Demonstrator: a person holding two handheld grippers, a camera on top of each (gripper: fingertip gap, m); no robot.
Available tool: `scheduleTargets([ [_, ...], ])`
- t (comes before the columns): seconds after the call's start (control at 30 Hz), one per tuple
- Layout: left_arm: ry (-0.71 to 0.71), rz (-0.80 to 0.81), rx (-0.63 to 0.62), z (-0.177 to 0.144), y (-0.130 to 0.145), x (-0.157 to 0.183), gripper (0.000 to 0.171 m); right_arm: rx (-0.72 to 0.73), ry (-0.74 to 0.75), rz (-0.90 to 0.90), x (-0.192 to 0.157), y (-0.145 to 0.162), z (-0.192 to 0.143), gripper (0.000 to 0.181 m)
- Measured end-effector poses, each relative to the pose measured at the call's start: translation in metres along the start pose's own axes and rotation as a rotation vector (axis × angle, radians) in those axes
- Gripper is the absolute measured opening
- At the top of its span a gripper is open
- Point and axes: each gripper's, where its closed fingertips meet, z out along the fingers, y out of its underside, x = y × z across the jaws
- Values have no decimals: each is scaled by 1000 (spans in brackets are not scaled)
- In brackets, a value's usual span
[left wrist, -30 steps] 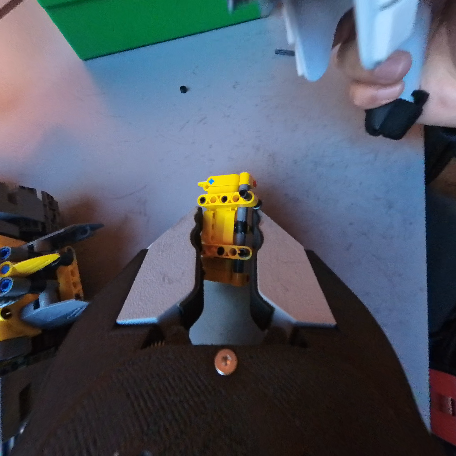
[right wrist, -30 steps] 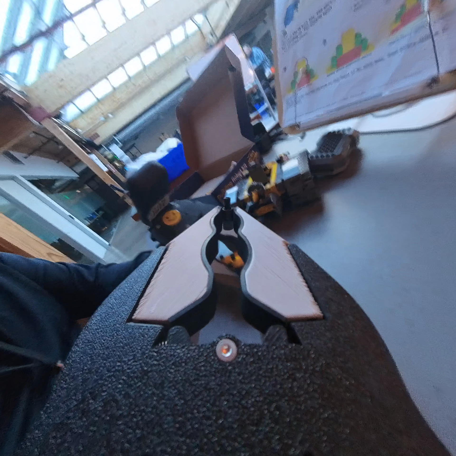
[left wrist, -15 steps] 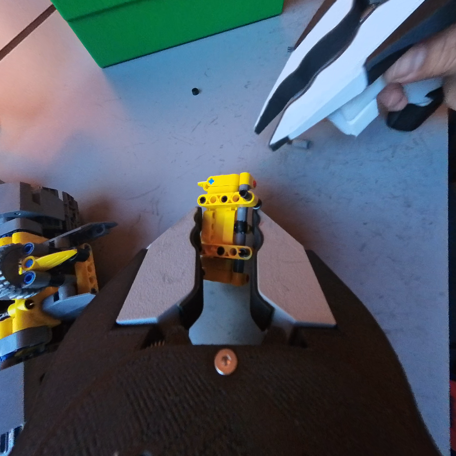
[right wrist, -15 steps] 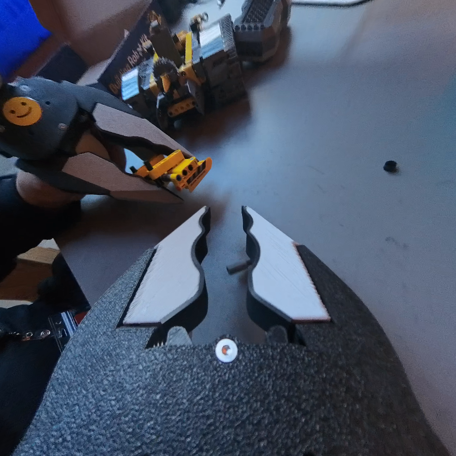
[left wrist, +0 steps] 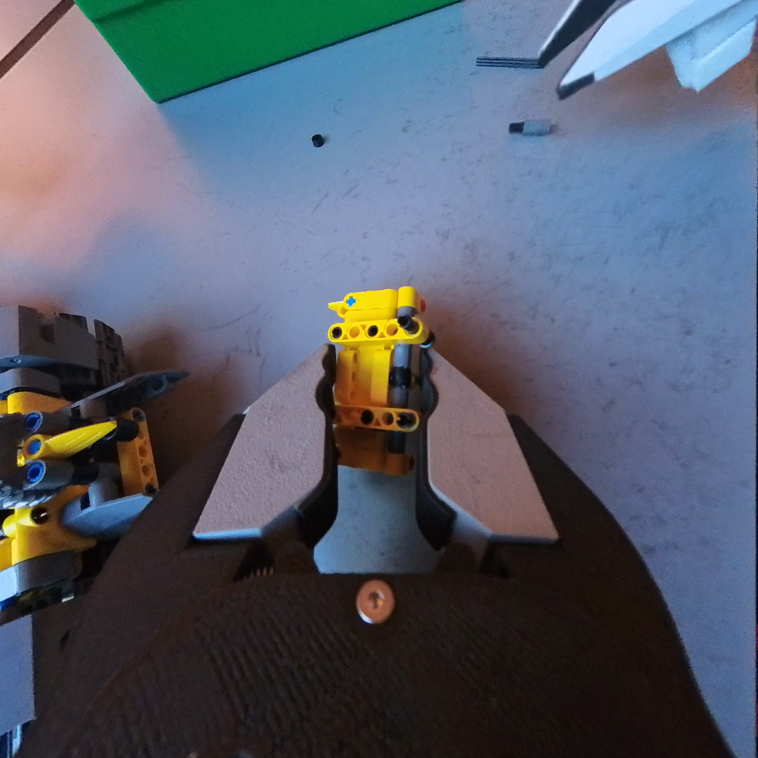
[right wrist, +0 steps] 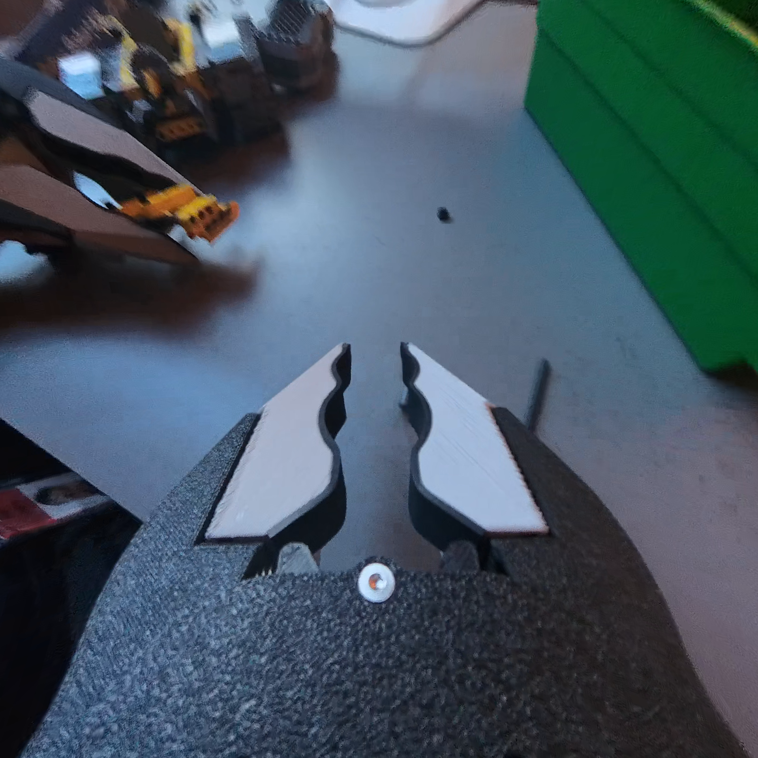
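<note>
Yellow brick assembly [left wrist: 375, 377], beams pin-holed, sits clamped between the left gripper [left wrist: 377, 357] fingers, protruding far. Right gripper [right wrist: 375, 348] gapes empty over the table [right wrist: 369, 266].

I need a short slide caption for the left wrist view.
Left gripper clamps a yellow brick assembly above a grey table.

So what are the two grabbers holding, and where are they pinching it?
The left gripper pinches a yellow brick-built assembly by its two sides around the middle, its top end sticking out past the fingertips. The right gripper is open and holds nothing.
</note>
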Motion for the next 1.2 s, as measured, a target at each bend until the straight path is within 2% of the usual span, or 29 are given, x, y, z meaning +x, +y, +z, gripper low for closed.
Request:
scheduleTargets([
  [0.1,2,8,-9,1,1,1,38,-146,74,39,24,37,3,28],
  [0.13,1,15,-14,1,2,2,38,-137,71,37,24,40,4,27],
  [0.33,3,43,-50,5,6,4,38,-117,31,24,18,42,5,2],
  [0.53,12,48,-58,6,7,5,38,-52,-2,34,14,39,1,5],
  [0.6,14,51,-64,7,8,6,38,-25,-33,42,11,37,0,0],
  [0.73,17,43,-65,7,8,5,39,4,-98,81,6,35,-3,0],
  [0.77,15,37,-65,7,8,4,41,5,-109,89,6,35,-3,0],
  [0.83,-4,20,-71,5,9,0,61,9,-133,96,3,34,-3,0],
  [0.97,-120,38,-44,-30,5,-21,72,36,-175,108,-1,32,-6,0],
  [1.2,-191,-140,121,-136,13,-29,73,90,-291,175,-6,25,-14,0],
])
